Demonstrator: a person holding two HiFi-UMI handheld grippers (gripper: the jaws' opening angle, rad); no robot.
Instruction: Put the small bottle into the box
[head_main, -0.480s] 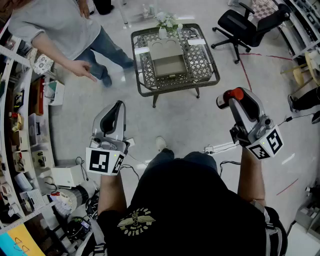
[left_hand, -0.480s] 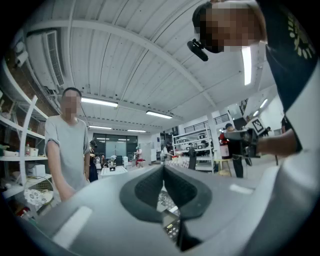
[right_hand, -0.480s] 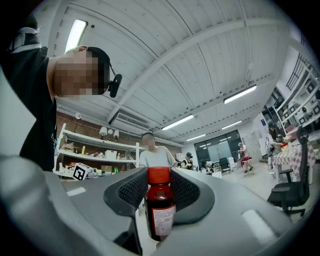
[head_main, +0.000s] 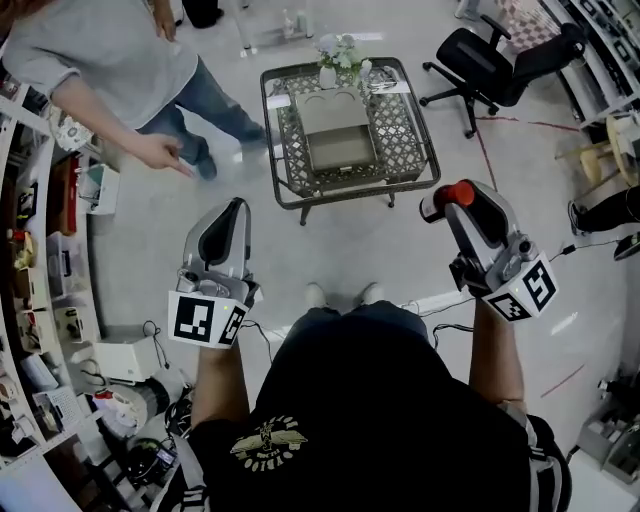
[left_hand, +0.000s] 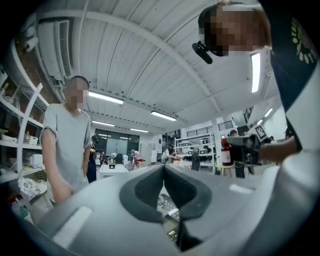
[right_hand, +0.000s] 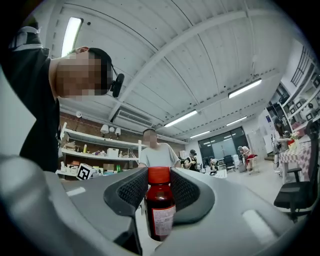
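Pale workshop floor (head_main: 345, 250), lattice table (head_main: 405, 125) holding the box (head_main: 338, 140) — right tool (head_main: 450, 200) clamps the small bottle (right_hand: 160, 210), left tool (head_main: 236, 212) closed.

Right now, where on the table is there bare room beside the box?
Bare lattice of the table right of the box, a narrower strip left of it, and along the near edge. The far edge is crowded with a flower vase.

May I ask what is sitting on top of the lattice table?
An open box and a flower vase stand on the table; the box covers the tabletop beneath it.
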